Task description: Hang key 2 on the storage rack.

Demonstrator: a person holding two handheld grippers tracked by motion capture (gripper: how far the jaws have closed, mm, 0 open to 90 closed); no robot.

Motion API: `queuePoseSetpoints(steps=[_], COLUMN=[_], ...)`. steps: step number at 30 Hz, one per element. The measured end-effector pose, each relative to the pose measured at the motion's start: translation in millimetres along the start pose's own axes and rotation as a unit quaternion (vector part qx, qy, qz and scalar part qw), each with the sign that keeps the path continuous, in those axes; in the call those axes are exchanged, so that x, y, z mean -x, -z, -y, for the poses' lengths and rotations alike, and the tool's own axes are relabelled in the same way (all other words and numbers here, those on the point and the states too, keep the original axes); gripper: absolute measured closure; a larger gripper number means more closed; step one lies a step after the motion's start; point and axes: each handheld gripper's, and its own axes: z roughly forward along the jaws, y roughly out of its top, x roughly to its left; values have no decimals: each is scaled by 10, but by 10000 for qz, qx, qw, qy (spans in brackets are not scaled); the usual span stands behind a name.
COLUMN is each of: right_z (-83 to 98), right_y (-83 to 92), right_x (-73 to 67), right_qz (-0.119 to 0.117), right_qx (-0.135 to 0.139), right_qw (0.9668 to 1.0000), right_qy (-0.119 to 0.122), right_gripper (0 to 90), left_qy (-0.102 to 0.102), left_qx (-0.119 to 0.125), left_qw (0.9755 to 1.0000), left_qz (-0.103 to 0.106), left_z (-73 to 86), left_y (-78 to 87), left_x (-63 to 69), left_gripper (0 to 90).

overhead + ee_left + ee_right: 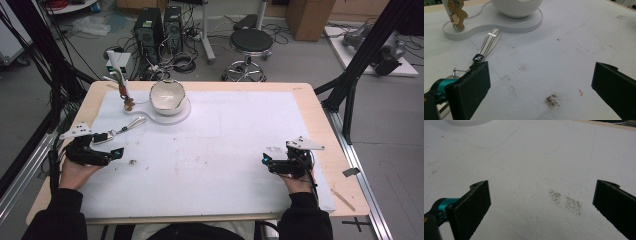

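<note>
My left gripper (116, 152) rests low at the left edge of the white sheet, jaws wide apart and empty (541, 100). Just ahead of it lies a white striped strap (489, 44) with a metal clip, also seen in the high view (131, 124); its clip end lies beside the left jaw. Behind the strap a white bowl (168, 96) sits on a flat white foam base (499, 25). A small brown bear charm (456, 15) hangs on a white post (123, 82) at the base's left end. Over bare sheet at the right, my right gripper (265, 160) is open and empty (541, 212).
The white sheet (215, 145) covers most of the wooden table (330, 165). Dark smudges mark it near each gripper (552, 100) (565, 201). A stool (251, 42), computer towers (150, 27) and cables stand on the floor beyond the far edge.
</note>
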Motion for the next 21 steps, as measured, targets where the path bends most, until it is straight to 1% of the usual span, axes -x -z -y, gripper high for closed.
queuePoseSetpoints(steps=[3,4,8,10,11,12,13,14,16,18,21], right_z=[3,4,6,9,9,12,12,13,15,17,19], right_y=[-4,-5,-15,-17,-18,-19,-19,-20,-23,-26,-25], right_x=[-5,-4,-4,-1,0,0,0,1,4,6,9], right_qz=[-9,-20,-33,-49,-58,-64,-64,-70,-81,-92,-88], right_qx=[-4,1,-14,-34,-46,-61,-61,-62,-67,-77,-81], right_qw=[10000,10000,10000,10000,10000,10000,10000,10000,9999,9999,9999], right_qy=[-6,18,24,-3,-16,-14,-14,-19,-12,-8,-24], right_gripper=[7,7,7,7,7,7,7,7,7,7,7], left_qy=[30,29,20,18,18,-49,-49,-78,-126,-129,-65], left_qx=[-47,-97,-95,-187,-187,-265,-265,-287,-373,-402,-422], left_qw=[10000,9999,10000,9998,9998,9996,9996,9996,9992,9991,9991], left_qz=[-12,-8,3,-13,-13,-57,-57,-22,-33,-44,-71], left_z=[-13,-29,-60,-81,-81,-124,-124,-163,-210,-241,-266], left_y=[-7,-15,-30,-52,-52,-67,-67,-74,-94,-107,-132], left_x=[-14,-32,-59,-82,-82,-91,-91,-107,-126,-142,-183], left_gripper=[26,26,26,26,26,26,26,26,26,26,26])
